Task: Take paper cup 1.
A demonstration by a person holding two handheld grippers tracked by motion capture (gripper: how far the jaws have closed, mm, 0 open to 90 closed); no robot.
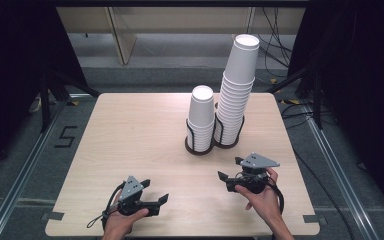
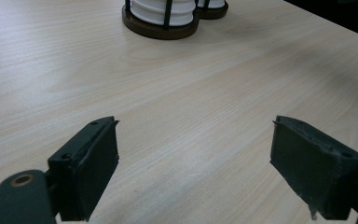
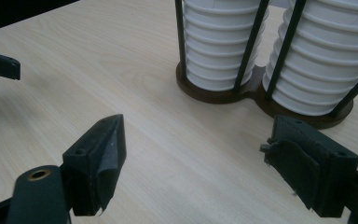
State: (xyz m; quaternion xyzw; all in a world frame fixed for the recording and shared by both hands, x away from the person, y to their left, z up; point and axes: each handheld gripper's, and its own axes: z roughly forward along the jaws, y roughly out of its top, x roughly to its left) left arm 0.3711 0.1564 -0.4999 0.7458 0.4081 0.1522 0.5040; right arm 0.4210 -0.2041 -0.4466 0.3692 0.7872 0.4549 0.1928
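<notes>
Both claws hover empty over the desk (image 1: 130, 130), jaws spread: left claw (image 1: 152, 192) near the front edge, right claw (image 1: 230, 175) closer to the cups. The short stack (image 1: 201, 117) and tall stack (image 1: 237, 95) stand in a double holder (image 3: 242, 95). This looks like the approach; next, the right claw must rise to a stack's top cup.

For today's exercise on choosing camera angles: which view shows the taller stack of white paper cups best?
The high view: the taller stack shows whole there, from its dark holder to the top cup's rim, beside the shorter stack. The right gripper view shows the taller stack's lower cups behind the holder's bars. The left gripper view catches just its base at the top edge.
</notes>
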